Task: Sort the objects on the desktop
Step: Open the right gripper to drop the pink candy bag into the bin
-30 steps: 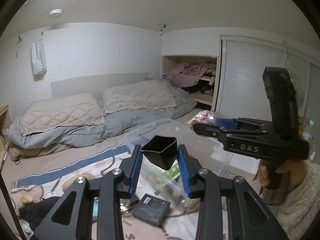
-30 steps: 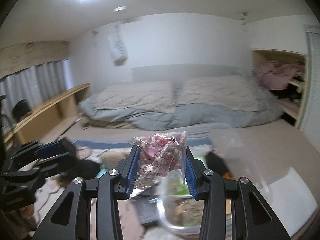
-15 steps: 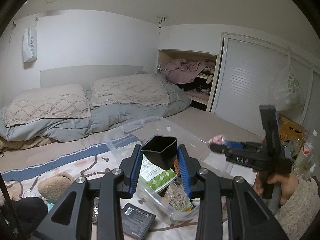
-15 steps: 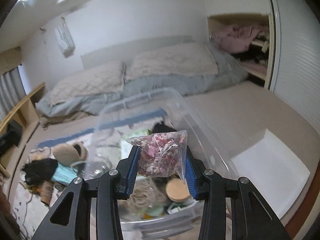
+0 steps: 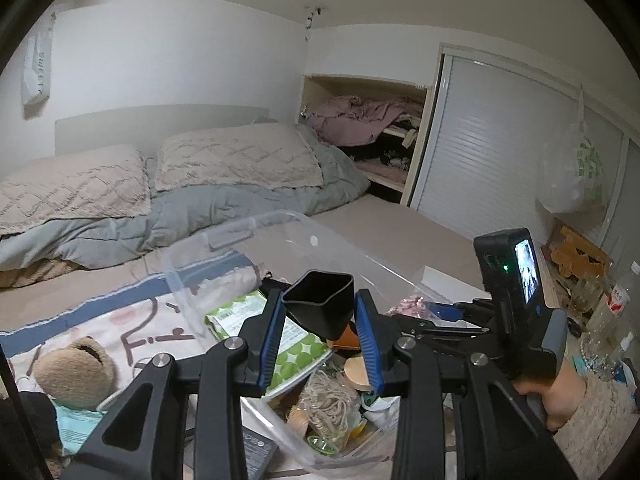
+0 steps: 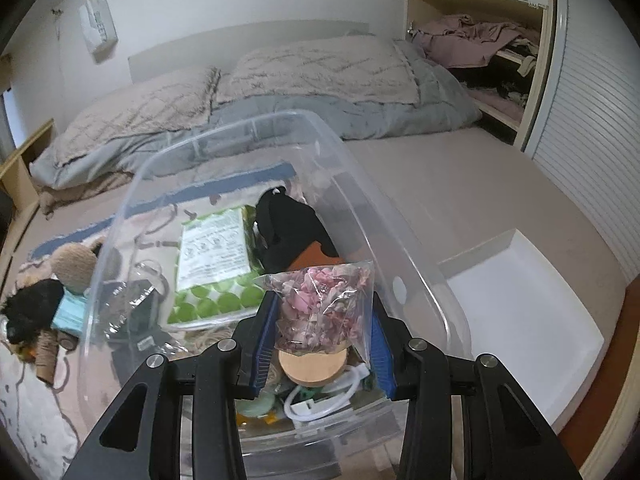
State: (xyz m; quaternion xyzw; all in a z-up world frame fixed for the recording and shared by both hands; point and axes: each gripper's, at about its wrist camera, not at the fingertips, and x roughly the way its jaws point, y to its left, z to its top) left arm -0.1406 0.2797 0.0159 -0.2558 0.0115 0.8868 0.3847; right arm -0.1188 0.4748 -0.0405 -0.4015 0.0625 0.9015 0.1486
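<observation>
Far left there's a fuzzy tan plush [image 5: 74, 368] lying on a printed blanket [image 5: 132, 320], next to a clear, glossy plastic bin [image 6: 248, 152] stuffed with a green dotted packet [image 6: 212, 264], twine and a round wooden lid [image 6: 312, 364]. The left claw [image 5: 318, 330] is clamped on a small black tapered cup [image 5: 320, 304] above the bin. The right claw [image 6: 320, 336] pinches a crinkly clear bag of pink bits [image 6: 324, 304], also over the bin

The left claw [image 5: 320, 334] and right claw [image 6: 322, 336] are showing black frames, blue finger pads and silver screws; a cream knitted sleeve [image 5: 596, 424] is covering the person's wrist.
</observation>
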